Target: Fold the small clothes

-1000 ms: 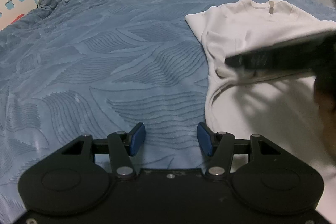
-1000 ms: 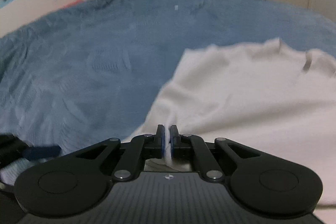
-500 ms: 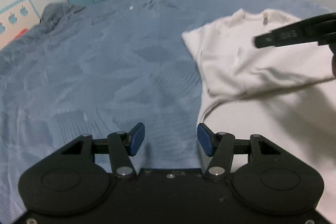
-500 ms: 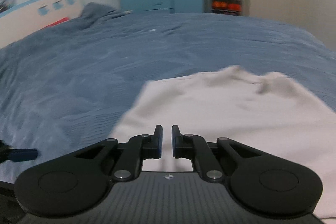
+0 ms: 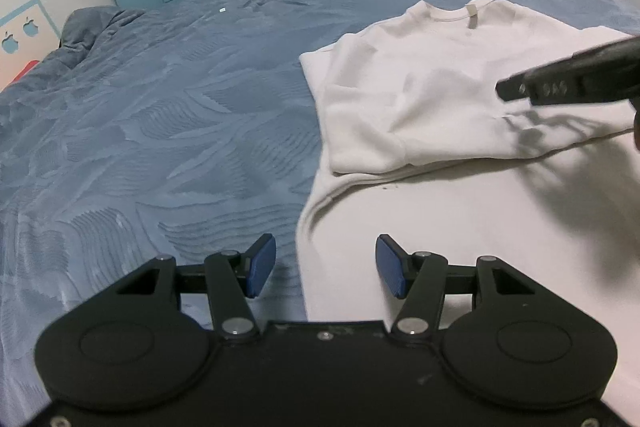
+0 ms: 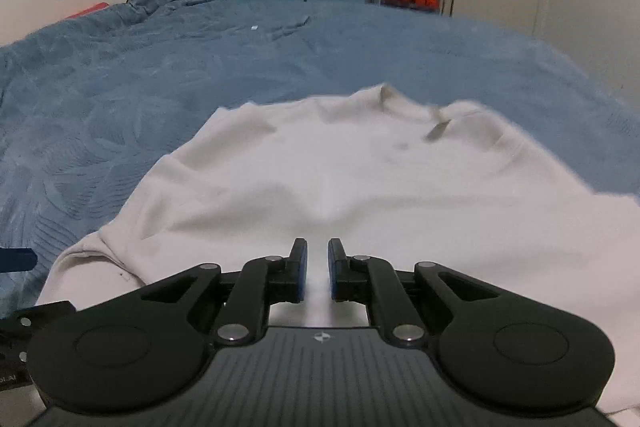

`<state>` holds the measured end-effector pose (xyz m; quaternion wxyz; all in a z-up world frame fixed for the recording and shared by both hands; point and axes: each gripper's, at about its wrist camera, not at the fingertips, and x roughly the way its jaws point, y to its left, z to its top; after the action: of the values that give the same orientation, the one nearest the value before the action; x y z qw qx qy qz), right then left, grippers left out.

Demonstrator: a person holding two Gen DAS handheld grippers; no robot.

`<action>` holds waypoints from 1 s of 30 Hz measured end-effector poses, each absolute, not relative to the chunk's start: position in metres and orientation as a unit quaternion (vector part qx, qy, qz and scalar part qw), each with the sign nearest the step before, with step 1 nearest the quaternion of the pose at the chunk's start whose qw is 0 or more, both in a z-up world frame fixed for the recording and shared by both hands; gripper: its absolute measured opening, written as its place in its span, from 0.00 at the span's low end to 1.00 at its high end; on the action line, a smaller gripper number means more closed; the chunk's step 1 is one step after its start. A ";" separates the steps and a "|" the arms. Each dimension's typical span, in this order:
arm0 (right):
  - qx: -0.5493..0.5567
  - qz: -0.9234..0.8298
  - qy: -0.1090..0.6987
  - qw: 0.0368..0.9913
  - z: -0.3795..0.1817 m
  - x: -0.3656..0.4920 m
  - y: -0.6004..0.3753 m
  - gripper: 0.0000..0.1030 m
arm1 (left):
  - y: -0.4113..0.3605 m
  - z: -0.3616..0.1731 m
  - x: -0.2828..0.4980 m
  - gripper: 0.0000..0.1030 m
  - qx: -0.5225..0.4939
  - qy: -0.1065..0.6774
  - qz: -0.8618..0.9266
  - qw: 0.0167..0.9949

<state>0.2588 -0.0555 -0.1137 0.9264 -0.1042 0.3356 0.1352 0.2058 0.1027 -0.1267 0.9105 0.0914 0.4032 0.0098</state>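
The blue bedspread (image 5: 160, 131) carries the white shirt (image 5: 420, 95), its sleeve now folded across the chest. My right gripper (image 6: 318, 275), a second ago pinching that sleeve, has let go and hangs slightly parted above the shirt. My left gripper (image 5: 324, 267) stays spread wide over the shirt's side edge.
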 end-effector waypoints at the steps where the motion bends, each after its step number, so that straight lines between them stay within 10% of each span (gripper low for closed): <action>1: -0.118 0.118 0.342 0.925 -0.115 0.262 -0.058 0.10 | 0.100 -0.126 0.204 0.55 0.090 0.404 0.009 0.910; 6: -0.079 0.074 0.368 0.924 -0.126 0.275 -0.117 0.14 | 0.095 -0.118 0.197 0.55 0.078 0.422 0.023 0.903; 13: -0.028 0.057 0.328 0.942 -0.049 0.177 -0.214 0.74 | 0.108 -0.089 0.132 0.55 0.056 0.416 0.029 0.907; 30: 0.029 0.041 0.464 0.884 -0.118 -0.011 -0.291 0.75 | 0.118 -0.120 0.008 0.55 -0.119 0.513 -0.038 0.849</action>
<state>-0.0105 -0.2915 -0.1176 0.8842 0.0292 0.4644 0.0413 0.0085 0.1181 -0.1199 0.8493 -0.1193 0.5128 -0.0384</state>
